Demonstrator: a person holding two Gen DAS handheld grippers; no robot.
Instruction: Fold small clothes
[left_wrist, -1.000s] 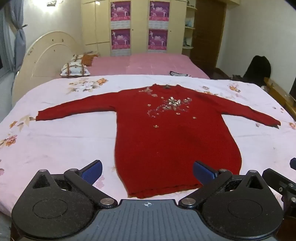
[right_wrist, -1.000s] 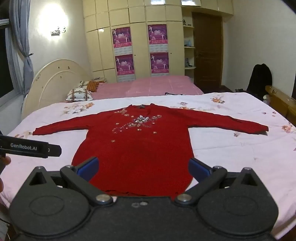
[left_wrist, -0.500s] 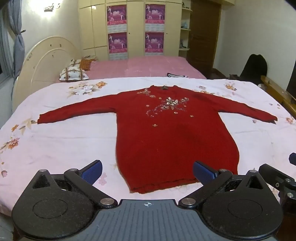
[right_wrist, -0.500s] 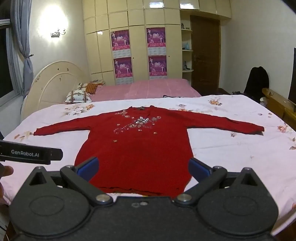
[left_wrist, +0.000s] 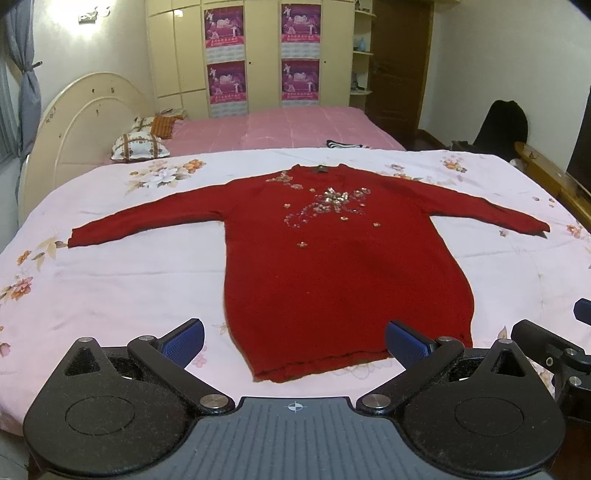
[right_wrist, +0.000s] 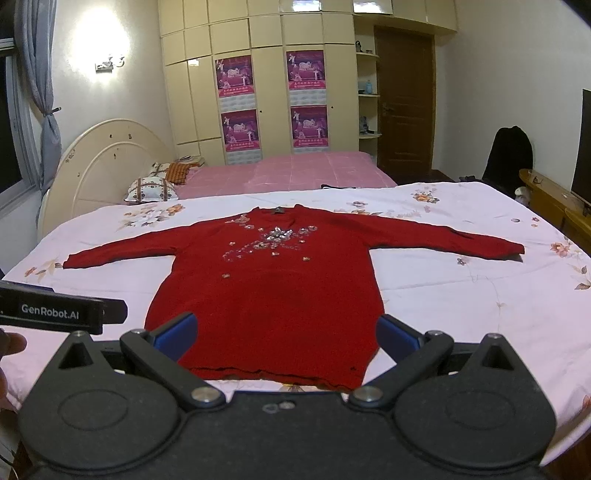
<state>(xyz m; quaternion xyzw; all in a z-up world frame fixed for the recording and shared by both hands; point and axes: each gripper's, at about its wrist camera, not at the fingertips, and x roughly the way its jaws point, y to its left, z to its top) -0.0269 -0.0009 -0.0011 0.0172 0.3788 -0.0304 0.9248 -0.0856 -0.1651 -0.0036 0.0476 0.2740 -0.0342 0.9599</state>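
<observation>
Spreading across the room ahead of both tools is the bed (left_wrist: 110, 280), its pale sheet printed with flowers, running well past the fingers on either side. Beyond its far edge lies a second bed with a pink cover (left_wrist: 295, 125), and behind that a wall of cream wardrobes (right_wrist: 266, 74) hung with purple posters.

Flat on the floral sheet, front up, lies the red sweater (left_wrist: 332, 266), neck at the far side and hem toward the tools. Its sleeves reach straight out to both sides, and a spray of sequins (left_wrist: 332, 201) glitters across the chest. From the left gripper (left_wrist: 294, 338) the hem sits just ahead, between the two blue pads, with the body slightly toward its right finger. From the right gripper (right_wrist: 286, 332) the hem also lies just ahead and between the pads, centred in the gap.

Both tools have their jaws spread wide with nothing between them, hovering at the near edge of the bed, apart from the cloth. The left gripper's labelled body shows beside the right one, off its left finger, with fingertips (right_wrist: 13, 343) of the person's hand just below it.

A patterned pillow (left_wrist: 138, 146) rests at the far left by the rounded headboard (left_wrist: 74, 122).
</observation>
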